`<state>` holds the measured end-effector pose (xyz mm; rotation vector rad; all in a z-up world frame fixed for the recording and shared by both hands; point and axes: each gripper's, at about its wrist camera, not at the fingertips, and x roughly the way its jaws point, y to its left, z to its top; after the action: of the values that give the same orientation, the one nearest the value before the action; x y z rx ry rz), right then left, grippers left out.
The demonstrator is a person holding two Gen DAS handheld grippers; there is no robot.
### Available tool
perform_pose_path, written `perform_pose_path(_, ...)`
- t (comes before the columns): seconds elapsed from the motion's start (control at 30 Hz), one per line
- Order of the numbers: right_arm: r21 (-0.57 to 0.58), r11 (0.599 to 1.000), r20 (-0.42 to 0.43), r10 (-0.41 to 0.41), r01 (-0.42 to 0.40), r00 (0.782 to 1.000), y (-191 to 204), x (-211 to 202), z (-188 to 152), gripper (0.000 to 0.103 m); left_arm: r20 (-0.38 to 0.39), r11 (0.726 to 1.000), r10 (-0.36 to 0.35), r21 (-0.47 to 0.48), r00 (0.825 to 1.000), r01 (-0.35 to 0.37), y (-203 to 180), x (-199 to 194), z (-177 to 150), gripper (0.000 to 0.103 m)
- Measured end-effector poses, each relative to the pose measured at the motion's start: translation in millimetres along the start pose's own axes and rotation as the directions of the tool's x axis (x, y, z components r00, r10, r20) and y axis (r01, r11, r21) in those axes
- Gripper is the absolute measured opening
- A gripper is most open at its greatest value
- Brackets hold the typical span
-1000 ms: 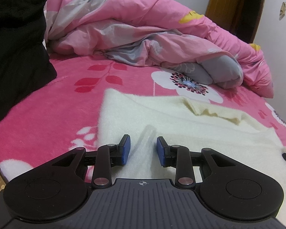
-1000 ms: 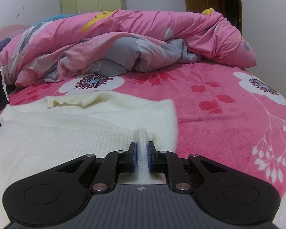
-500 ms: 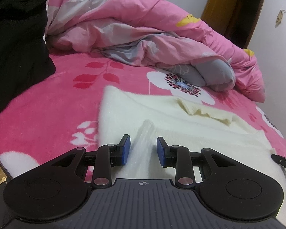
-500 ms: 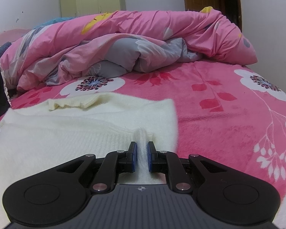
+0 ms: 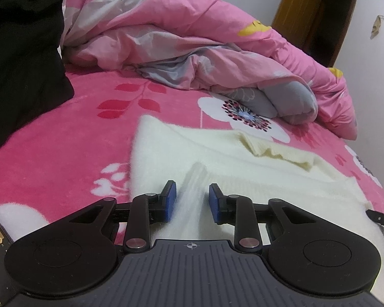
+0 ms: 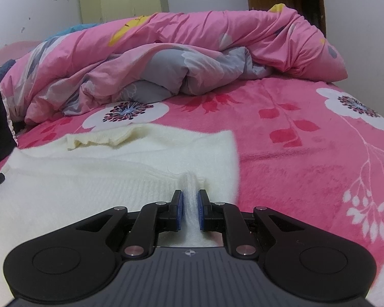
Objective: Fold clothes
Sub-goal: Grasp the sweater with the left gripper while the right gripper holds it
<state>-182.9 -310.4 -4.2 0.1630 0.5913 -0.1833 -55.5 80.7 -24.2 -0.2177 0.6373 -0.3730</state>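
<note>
Landmark = cream sweater (image 5: 225,158), lying flat on pink floral bedsheet (image 5: 64,158), ribbed hem nearest both cams, collar (image 5: 276,151) at the far side.

L to R:
Black fabric pile (image 5: 20,56) well left of sweater, on the sheet's left edge. Bunched pink/grey duvet (image 5: 192,51) behind sweater, past the collar; same duvet (image 6: 181,58) in right wrist view. Wooden door (image 5: 302,18) far behind, right of sweater in left view.

Left gripper (image 5: 192,199): at sweater's left hem corner, tilted down toward the bed, held level w/o obvious roll. A raised ridge of hem sits betw the blue pads (image 5: 170,200); jaws closing, left pad touches the knit, right pad seems a sliver off it, so not clamped yet.

Right gripper (image 6: 189,209): at sweater's (image 6: 115,168) right hem corner, same downward tilt, fingers pointing toward the duvet. Jaws narrow, pads (image 6: 179,209) pinching a thin upright fold of hem; grasping the sweater. Bare pink sheet (image 6: 307,153) right of sweater.

Dark tip at each view's edge, over the sweater: too little seen to say what it is.
</note>
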Motion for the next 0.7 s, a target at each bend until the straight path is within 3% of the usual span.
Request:
perform_pose_path(0.17, -0.016, 1.0, 0.027, -0.015, 0.016, 1.0, 5.3, -7.8, -1.0, 0.01, 0.014, 1.0, -0.01, -0.029, 1.0, 0.01, 3.6, -4.0, 1.4, 0.009)
perform_pose_path(0.7, -0.027, 0.999, 0.124, -0.019, 0.022, 0.992, 10.4, -35.4, 18.9, 0.008, 0.102, 1.0, -0.012, -0.024, 0.995, 0.015, -6.6, -23.3, 10.3, 0.007)
